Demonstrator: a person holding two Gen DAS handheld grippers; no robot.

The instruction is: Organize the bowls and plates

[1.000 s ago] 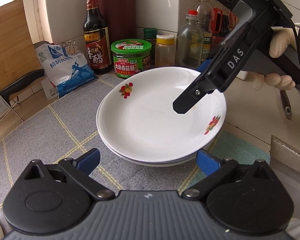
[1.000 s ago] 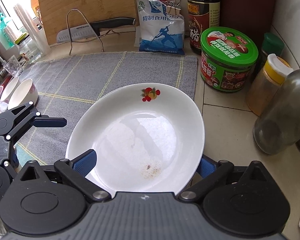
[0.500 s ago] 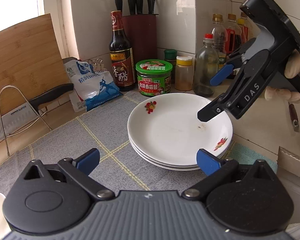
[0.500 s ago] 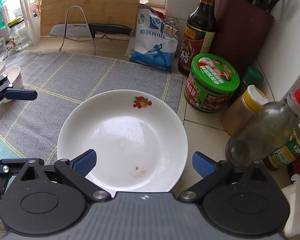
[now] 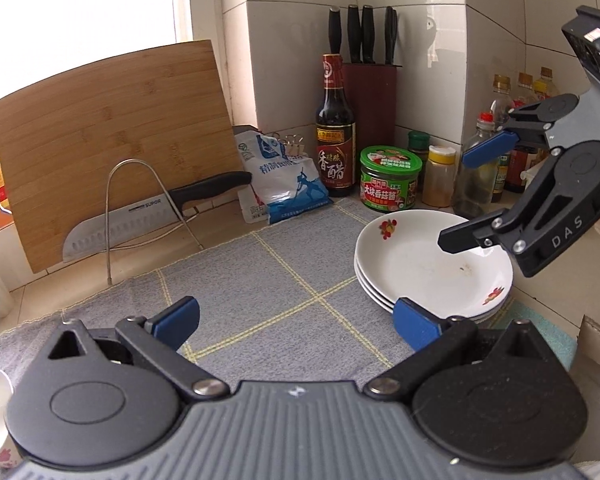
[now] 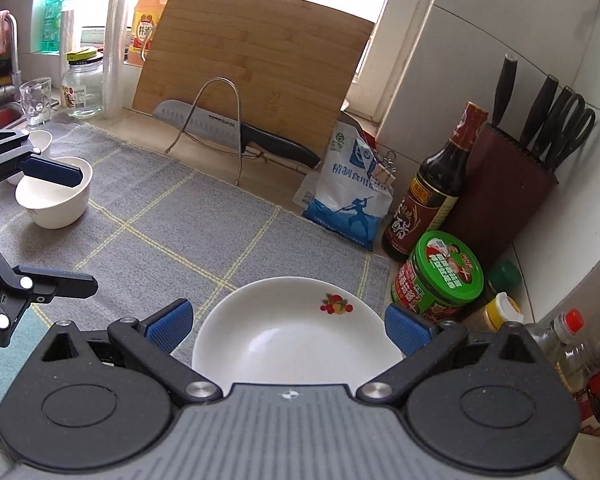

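Now the plates (image 5: 432, 268) sit stacked on the mat (image 5: 260, 280). Both grippers, left (image 5: 296, 316) and right (image 6: 286, 320), are wide and hold nothing. Next, reach slowly for the bowls (image 6: 54, 196) and pinch one rim.

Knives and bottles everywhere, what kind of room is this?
Most likely a home kitchen counter: a knife block stands in the tiled corner, a wooden cutting board leans near the window, and white plates sit stacked on a mat.

Left claw (image 5: 296, 318) and right claw (image 6: 287, 326), both spread wide, empty.
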